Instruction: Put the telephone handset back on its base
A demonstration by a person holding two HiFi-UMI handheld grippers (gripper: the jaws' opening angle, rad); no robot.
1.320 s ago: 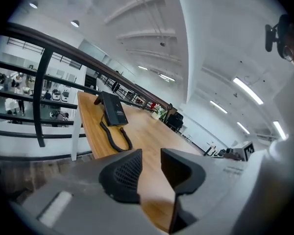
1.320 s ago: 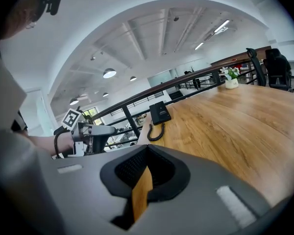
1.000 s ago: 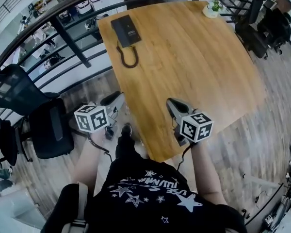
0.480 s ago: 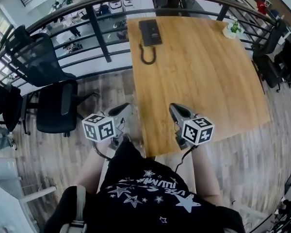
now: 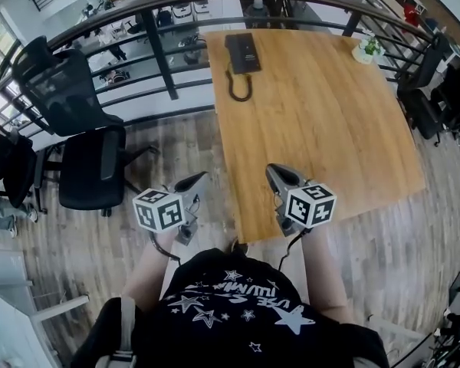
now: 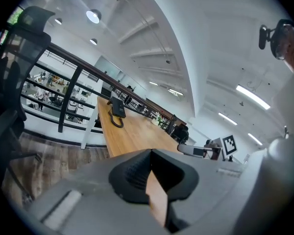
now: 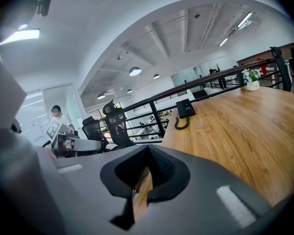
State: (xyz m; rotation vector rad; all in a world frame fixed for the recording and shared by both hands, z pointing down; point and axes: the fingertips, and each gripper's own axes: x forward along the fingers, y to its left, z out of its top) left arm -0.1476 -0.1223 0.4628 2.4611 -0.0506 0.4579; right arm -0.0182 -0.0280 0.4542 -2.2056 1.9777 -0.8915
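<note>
Shut now where a second ago they were standing apart, my left gripper's (image 5: 198,181) jaws are meeting on nothing, well away from the telephone (image 5: 243,52).
That telephone is sitting at the table's (image 5: 330,136) far left corner, its coiled cord (image 5: 240,89) looping toward me. It is showing too small for me to tell whether the handset is lying on its base. Both grippers are hovering at the near edge, the right gripper's (image 5: 275,173) jaws also together and empty. I am judging this as either an approach or a pull-back, and any grasp is calling for a long reach across.
</note>
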